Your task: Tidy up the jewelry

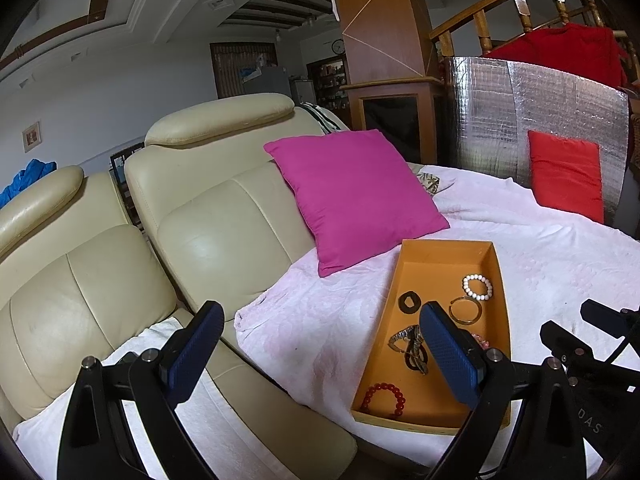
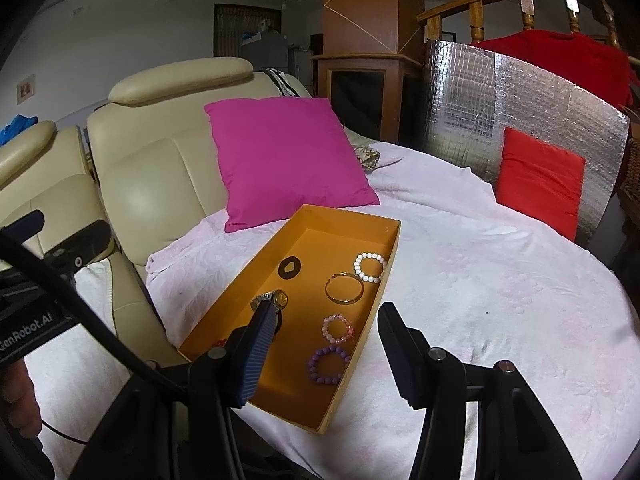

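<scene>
An orange tray [image 1: 440, 249] [image 2: 352, 213] lies on a pale pink blanket. It holds a white bead bracelet [image 2: 371, 267], a gold bangle [image 2: 344, 293], a black disc [image 2: 289, 268], a watch [image 2: 276, 299], a pink bracelet [image 2: 338, 328] and a purple bracelet [image 2: 328, 364]. A red bead bracelet [image 1: 383, 400] lies at the near end. My right gripper [image 2: 326, 310] stands open over the tray's near half, nothing between its fingers. My left gripper [image 1: 320, 309] is open and empty, left of the tray over the blanket's edge; its right finger [image 1: 444, 352] hides part of the tray.
A magenta cushion [image 1: 352, 196] leans on the cream leather sofa [image 1: 216, 216] just behind the tray. A red cushion [image 2: 538, 178] rests against a silver foil board [image 2: 520, 92] at the back right. The blanket [image 2: 500, 280] stretches to the right of the tray.
</scene>
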{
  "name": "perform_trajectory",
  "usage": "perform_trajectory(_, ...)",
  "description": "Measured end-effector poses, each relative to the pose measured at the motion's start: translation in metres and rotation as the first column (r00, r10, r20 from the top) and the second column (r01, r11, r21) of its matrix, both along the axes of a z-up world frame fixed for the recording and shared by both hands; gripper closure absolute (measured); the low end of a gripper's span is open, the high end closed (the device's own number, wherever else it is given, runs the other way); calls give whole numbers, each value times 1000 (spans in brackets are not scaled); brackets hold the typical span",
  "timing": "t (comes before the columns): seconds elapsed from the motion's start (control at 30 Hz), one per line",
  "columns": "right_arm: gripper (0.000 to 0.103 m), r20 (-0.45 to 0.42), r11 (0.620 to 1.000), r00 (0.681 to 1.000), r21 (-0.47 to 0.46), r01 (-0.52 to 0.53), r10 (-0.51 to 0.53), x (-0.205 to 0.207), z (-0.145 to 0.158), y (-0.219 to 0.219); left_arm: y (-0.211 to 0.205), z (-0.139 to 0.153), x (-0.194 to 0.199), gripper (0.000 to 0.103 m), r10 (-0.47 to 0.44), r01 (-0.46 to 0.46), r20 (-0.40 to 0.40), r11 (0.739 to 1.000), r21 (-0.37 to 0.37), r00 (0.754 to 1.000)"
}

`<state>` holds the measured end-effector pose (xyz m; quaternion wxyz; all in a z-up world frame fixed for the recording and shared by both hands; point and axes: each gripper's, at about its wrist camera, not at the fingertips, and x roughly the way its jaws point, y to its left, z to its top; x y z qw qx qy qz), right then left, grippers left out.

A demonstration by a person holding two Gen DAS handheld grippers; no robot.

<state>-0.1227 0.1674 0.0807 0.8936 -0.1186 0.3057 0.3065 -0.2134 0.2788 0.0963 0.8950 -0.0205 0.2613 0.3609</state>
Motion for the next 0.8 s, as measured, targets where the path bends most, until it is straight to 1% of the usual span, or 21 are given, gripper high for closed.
perform_trajectory(0.8, 46, -20, 1000, 1000, -10, -1, 0, 13, -7, 6, 7, -7, 11, 5, 3, -3, -22, 1000, -4, 1000)
